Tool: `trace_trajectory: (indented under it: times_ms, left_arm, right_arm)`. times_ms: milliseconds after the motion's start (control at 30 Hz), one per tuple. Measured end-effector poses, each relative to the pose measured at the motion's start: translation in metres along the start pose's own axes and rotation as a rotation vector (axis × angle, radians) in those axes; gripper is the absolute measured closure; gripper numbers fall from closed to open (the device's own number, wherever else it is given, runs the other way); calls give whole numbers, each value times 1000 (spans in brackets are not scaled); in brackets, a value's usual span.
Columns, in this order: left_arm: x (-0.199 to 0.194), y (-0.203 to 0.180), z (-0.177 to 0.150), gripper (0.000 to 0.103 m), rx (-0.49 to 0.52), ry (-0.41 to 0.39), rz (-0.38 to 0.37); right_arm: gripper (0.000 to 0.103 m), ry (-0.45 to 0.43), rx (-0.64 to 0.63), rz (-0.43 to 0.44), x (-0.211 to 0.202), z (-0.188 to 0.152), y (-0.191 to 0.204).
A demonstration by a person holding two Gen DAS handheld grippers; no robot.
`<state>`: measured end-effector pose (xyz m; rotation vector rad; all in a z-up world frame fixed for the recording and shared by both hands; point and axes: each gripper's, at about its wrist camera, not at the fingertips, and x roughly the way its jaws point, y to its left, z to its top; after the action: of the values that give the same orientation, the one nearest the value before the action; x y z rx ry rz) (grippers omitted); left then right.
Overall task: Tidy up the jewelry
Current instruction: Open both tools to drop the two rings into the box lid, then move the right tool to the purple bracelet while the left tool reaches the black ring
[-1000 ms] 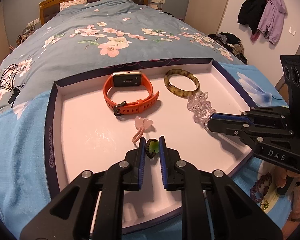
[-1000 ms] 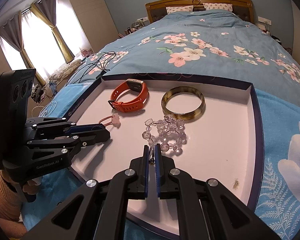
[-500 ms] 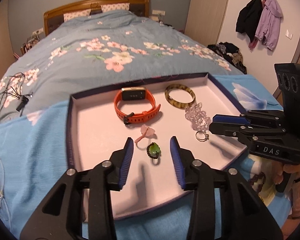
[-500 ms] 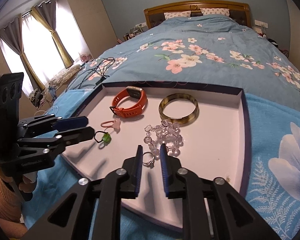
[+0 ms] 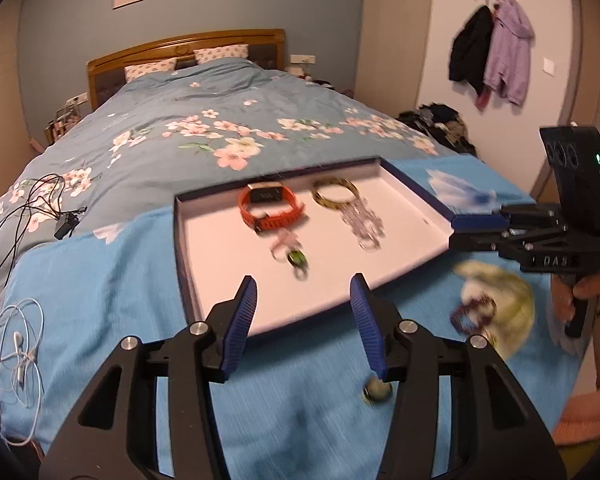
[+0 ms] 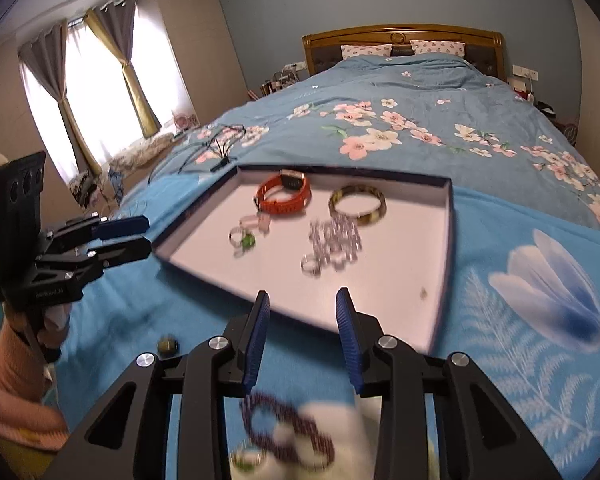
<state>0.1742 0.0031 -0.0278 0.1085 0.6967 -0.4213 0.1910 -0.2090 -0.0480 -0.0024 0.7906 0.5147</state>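
Observation:
A white tray point(image 5: 220, 248) with a dark blue rim lies on the bed. It holds an orange watch point(image 5: 270, 208), a mottled bangle point(image 5: 336, 196), a crystal bracelet point(image 5: 362, 220), a silver ring point(image 5: 370, 245), a green-stone ring point(image 5: 298, 260) and a pink piece point(image 5: 284, 240). My left gripper point(image 5: 303, 284) hovers at the tray's near edge, its jaws opening with nothing between them. My right gripper point(image 6: 303, 300) hangs back from the tray point(image 6: 448, 240) too, jaws opening and empty; the silver ring point(image 6: 312, 266) lies ahead of it.
A dark beaded bracelet point(image 6: 288, 432) lies on a pale cloth point(image 5: 500, 300) on the blue blanket near the right gripper. A small round piece point(image 5: 376, 392) sits on the blanket under the left gripper. Cables point(image 5: 20, 216) and earphones point(image 5: 18, 344) lie at the left.
Both grippers let go of their rings, which now lie in the tray. Their jaws have spread, and both have pulled back and up toward the tray's near edge.

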Motion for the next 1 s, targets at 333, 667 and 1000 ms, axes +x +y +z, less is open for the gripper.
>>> trace_trajectory:
  times_ms: [333,667,1000]
  left_arm:
    - [1,-40,-49,54,107,108,-77]
    - [25,-49,-56,63,87,187,-105]
    - [30,-43,-55,80,42,198,-96]
  right_arm:
    - [71,54,60,-33,-14,-49,-11]
    - [67,50,87,-25,-16,-60,-10]
    - [66,54,79,-17,-17,-63,-5]
